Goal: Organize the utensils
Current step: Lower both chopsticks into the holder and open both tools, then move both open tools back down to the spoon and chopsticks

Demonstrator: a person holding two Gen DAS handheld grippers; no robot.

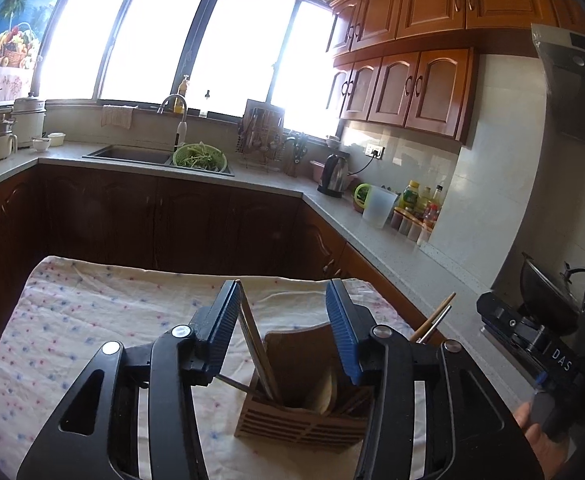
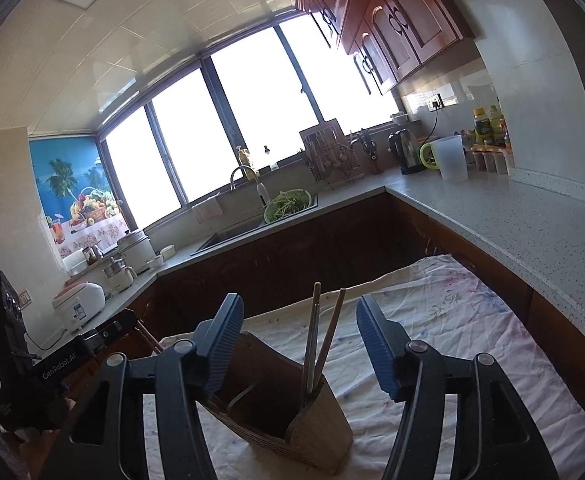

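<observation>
My left claw (image 1: 288, 328) and right claw (image 2: 298, 344) stand open, empty, over the wooden holder (image 2: 292, 412) at lower centre; its leaning chopsticks (image 2: 324, 336) may snag and tip it.

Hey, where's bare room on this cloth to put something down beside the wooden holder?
Free: the cloth left of the wooden holder, and the cloth toward the counter on its right. Crowded: the holder itself, with chopsticks inside.

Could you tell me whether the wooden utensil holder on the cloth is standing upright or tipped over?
Upright. The wooden utensil holder stands on its base on the cloth, opening facing up, with chopsticks sticking up out of it.
</observation>
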